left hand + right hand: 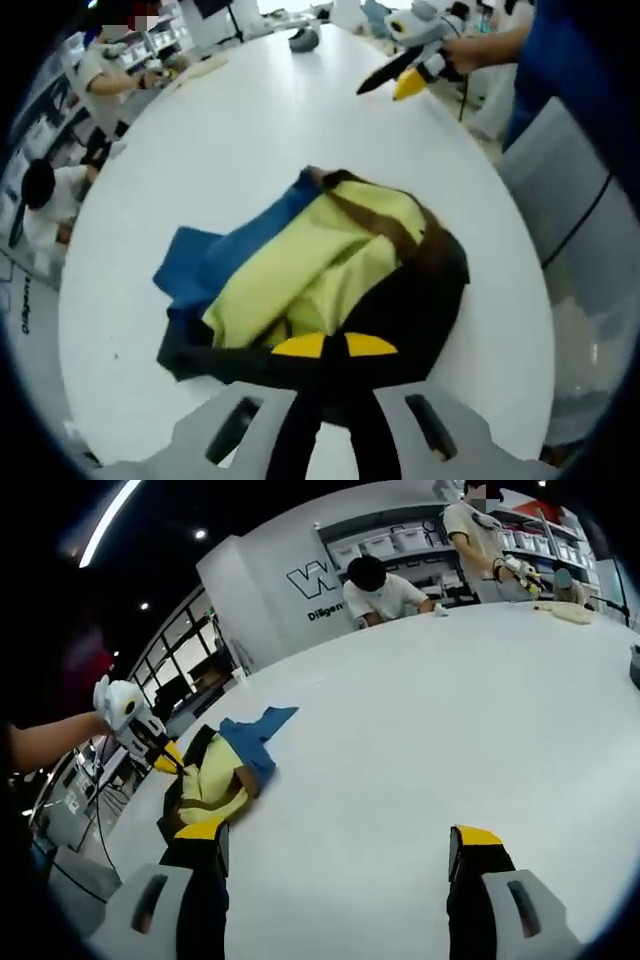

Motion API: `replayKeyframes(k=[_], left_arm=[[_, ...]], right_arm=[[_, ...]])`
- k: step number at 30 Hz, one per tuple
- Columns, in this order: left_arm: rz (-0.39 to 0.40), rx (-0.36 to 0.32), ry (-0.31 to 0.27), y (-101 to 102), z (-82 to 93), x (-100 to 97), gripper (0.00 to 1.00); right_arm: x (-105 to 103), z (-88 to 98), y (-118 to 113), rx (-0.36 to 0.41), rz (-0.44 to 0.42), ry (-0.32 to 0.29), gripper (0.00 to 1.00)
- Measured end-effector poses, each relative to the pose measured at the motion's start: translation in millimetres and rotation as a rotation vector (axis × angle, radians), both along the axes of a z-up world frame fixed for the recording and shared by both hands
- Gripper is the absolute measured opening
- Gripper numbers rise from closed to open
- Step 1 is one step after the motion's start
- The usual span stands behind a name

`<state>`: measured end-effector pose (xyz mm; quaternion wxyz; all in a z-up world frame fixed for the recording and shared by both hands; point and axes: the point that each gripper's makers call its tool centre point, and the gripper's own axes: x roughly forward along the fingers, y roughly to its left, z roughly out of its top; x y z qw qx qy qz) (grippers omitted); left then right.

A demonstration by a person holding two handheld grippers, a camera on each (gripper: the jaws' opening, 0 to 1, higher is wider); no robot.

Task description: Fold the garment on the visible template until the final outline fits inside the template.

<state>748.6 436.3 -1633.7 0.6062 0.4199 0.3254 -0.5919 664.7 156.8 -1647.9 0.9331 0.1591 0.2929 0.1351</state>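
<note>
Left gripper (335, 346) clamped on crumpled blue, yellow and black fabric garment (320, 275); right gripper (340, 845) apart over white table (420, 740). Drag toward six o'clock, flattening first.

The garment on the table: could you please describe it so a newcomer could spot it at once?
On the big white table, near its edge, lies one crumpled garment. It mixes blue, yellow-green, brown and black panels, the only colourful heap there; the left gripper is shut on its black edge.
</note>
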Motion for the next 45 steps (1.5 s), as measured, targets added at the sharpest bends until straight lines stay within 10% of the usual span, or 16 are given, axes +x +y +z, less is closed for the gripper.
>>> replayKeyframes(k=[17, 23, 45], left_arm=[[0.106, -0.029, -0.027, 22, 17.0, -11.7, 0.06], [0.214, -0.141, -0.050, 26, 41.6, -9.1, 0.05], [0.574, -0.316, -0.238, 125, 114.7, -26.2, 0.05]], right_arm=[[-5, 0.4, 6, 0.005, 0.008, -0.005, 0.91], [-7, 1.7, 6, 0.002, 0.023, -0.011, 0.91], [0, -2.5, 34, -0.040, 0.154, -0.009, 0.89]])
